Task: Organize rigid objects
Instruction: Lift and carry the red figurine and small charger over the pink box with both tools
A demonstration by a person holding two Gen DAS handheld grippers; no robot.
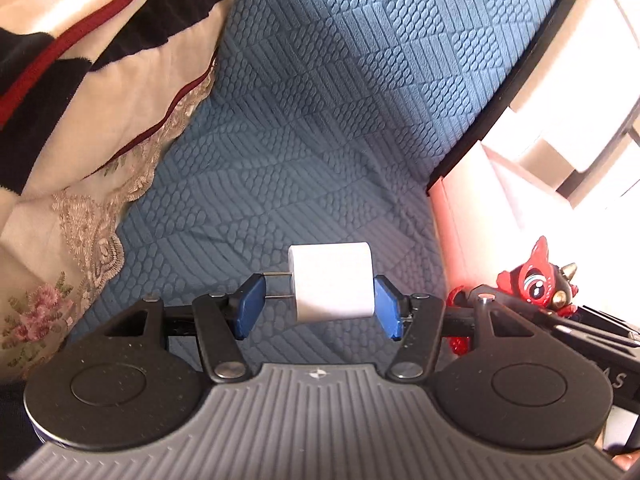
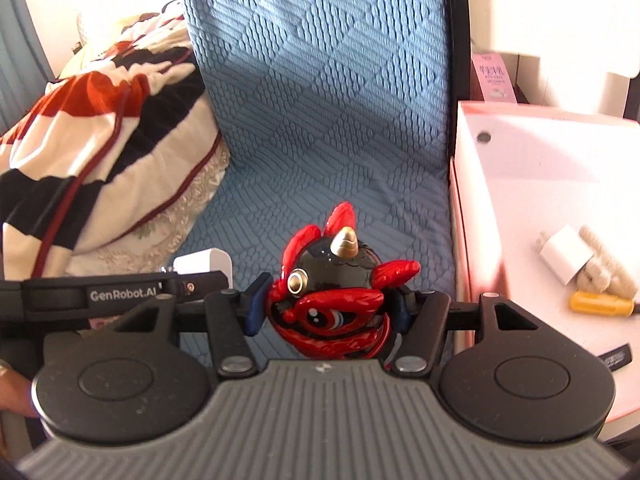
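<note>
Left tongs (image 1: 320,304): blue pads clamped on white plug-in charger (image 1: 332,282), one pad against prongs, other against its flat end. Right tongs (image 2: 330,306): closed on red-and-black horned figurine (image 2: 332,296), level. Both tongs side by side, close together.

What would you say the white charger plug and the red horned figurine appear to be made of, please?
The white charger plug, held by the left gripper, looks like smooth matte plastic with an even, seamless shell; its two thin prongs look like bare metal. The red horned figurine, in the right gripper, looks like hard glossy plastic or lacquered resin, judging by sharp highlights; its horn has a metallic gold finish, possibly only paint.
</note>
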